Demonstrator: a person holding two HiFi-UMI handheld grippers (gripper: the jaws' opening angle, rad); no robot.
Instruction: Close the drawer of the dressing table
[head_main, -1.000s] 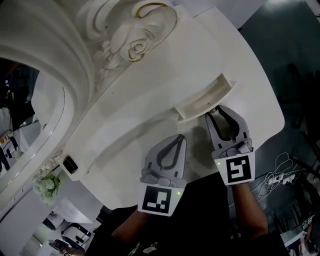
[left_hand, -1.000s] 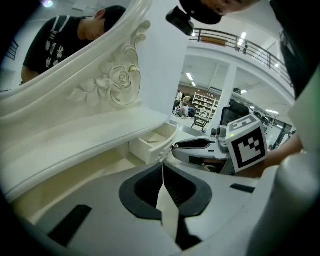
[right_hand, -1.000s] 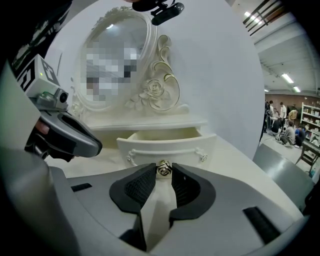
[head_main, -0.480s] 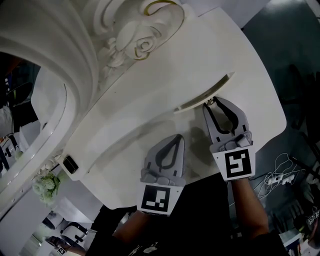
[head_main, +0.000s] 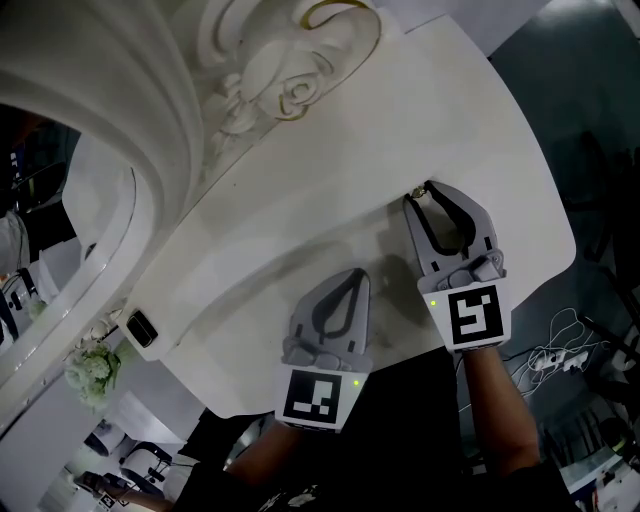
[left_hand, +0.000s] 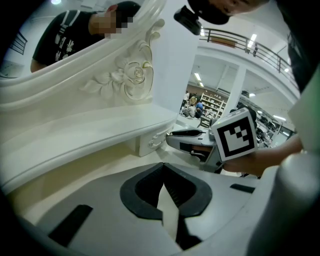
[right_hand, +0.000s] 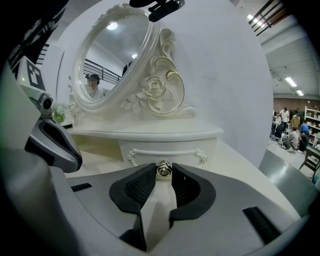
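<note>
The white dressing table (head_main: 330, 150) fills the head view. Its small drawer (right_hand: 165, 149) sits pushed in under the raised shelf, its front level with the shelf's face. My right gripper (head_main: 419, 197) points at the drawer and is shut on the drawer's small metal rose knob (right_hand: 163, 169), which shows between the black pads. My left gripper (head_main: 355, 273) hovers over the table top, left of the right gripper, shut with nothing held. In the left gripper view the drawer front (left_hand: 151, 142) lies ahead, with the right gripper (left_hand: 197, 142) against it.
An oval mirror (right_hand: 112, 55) in a carved frame with a gold-edged rose (head_main: 295, 92) rises behind the drawer. The table's curved front edge (head_main: 555, 260) lies just right of my right gripper. Cables (head_main: 565, 345) lie on the floor below. A flower bunch (head_main: 92, 372) sits at far left.
The drawer has slid from standing open into the table until its front is flush. My right gripper moved forward with the knob. The left gripper stayed put.
</note>
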